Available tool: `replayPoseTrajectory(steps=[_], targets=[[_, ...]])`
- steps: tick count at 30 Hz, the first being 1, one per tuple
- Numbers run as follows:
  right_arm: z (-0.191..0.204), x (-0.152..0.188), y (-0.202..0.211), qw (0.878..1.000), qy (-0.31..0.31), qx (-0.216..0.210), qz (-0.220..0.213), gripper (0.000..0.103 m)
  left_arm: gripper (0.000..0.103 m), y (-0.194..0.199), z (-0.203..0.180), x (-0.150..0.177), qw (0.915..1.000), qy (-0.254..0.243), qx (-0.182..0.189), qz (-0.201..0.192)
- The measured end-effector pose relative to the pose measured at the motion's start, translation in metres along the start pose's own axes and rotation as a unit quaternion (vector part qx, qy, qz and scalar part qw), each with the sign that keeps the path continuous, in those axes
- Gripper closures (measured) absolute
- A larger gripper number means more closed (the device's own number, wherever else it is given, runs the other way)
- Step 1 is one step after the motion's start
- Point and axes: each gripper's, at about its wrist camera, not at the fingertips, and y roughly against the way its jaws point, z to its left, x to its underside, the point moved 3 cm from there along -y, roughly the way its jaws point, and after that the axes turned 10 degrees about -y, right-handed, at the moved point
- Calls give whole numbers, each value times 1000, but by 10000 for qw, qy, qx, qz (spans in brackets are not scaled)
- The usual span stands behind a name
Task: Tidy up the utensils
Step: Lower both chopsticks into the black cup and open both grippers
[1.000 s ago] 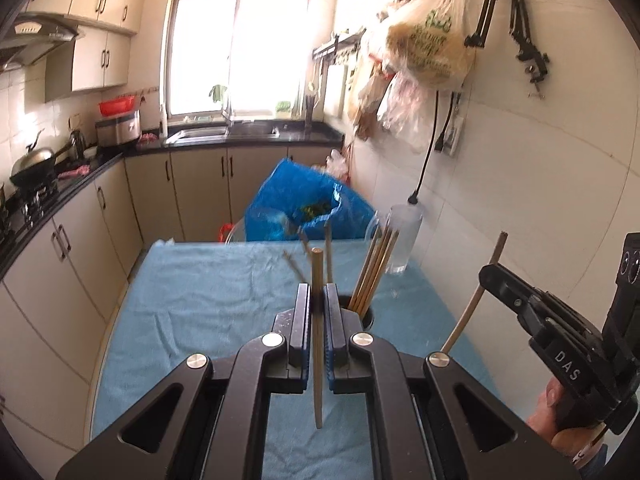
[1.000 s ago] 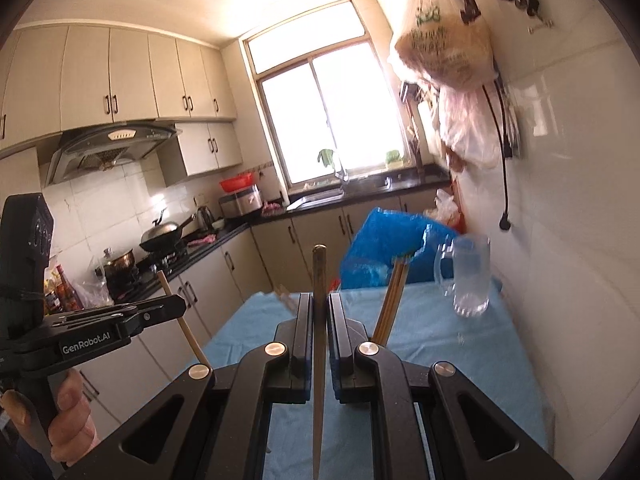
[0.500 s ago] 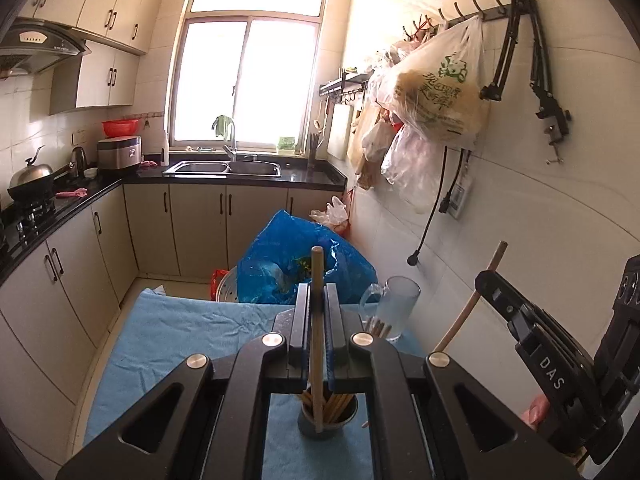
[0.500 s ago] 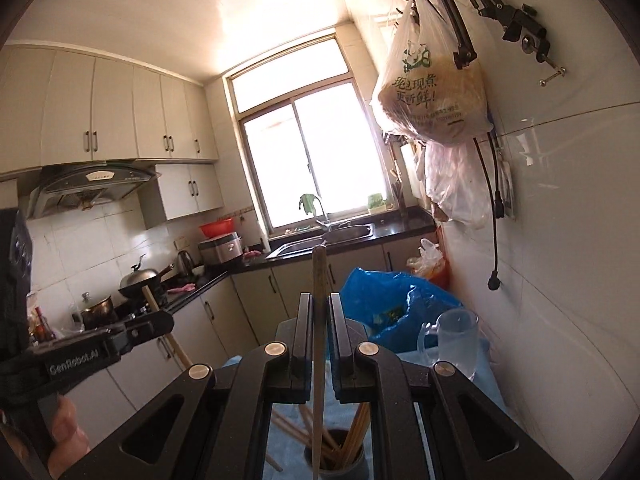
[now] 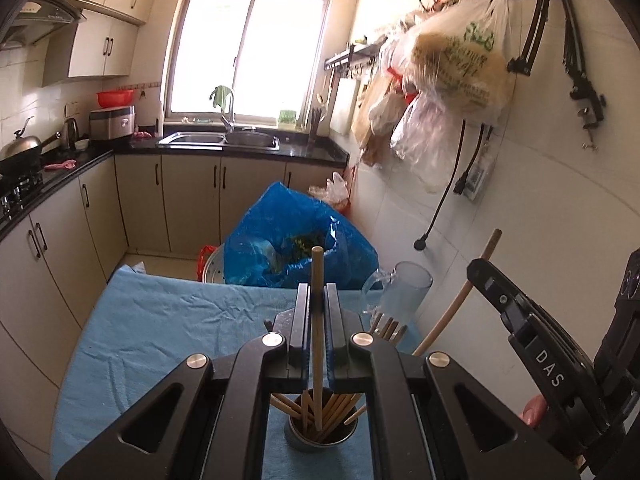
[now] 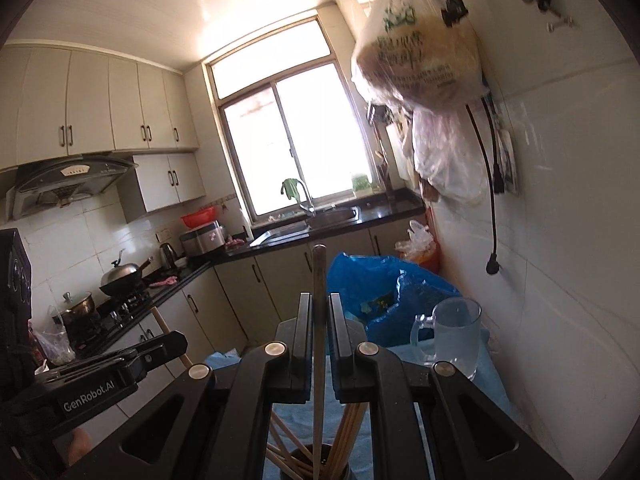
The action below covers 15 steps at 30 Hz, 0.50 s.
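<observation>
Left tool (image 5: pixel 318 300): closed on a chopstick (image 5: pixel 317 320), held upright, lower tip apparently already inside the cup (image 5: pixel 320 438) directly below on the counter (image 5: pixel 160 340). Right tool (image 6: pixel 319 312): closed on a second chopstick (image 6: pixel 318 320), also vertical, above the same cup.

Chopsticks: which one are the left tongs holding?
The upright chopstick pinched by the left tongs, its tip inside the cup; the others lean loose.

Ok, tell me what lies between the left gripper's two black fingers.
One light wooden chopstick stands upright between the left gripper fingers, its lower end inside the dark round holder of chopsticks, seen in the left wrist view.
</observation>
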Motion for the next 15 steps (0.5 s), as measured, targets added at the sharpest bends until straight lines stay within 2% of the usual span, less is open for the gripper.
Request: replayPoseTrajectory(steps=[15], targets=[[-24,62,-46,9953,37,287,927,95,98,-37,10,44,9982,85,22,586]])
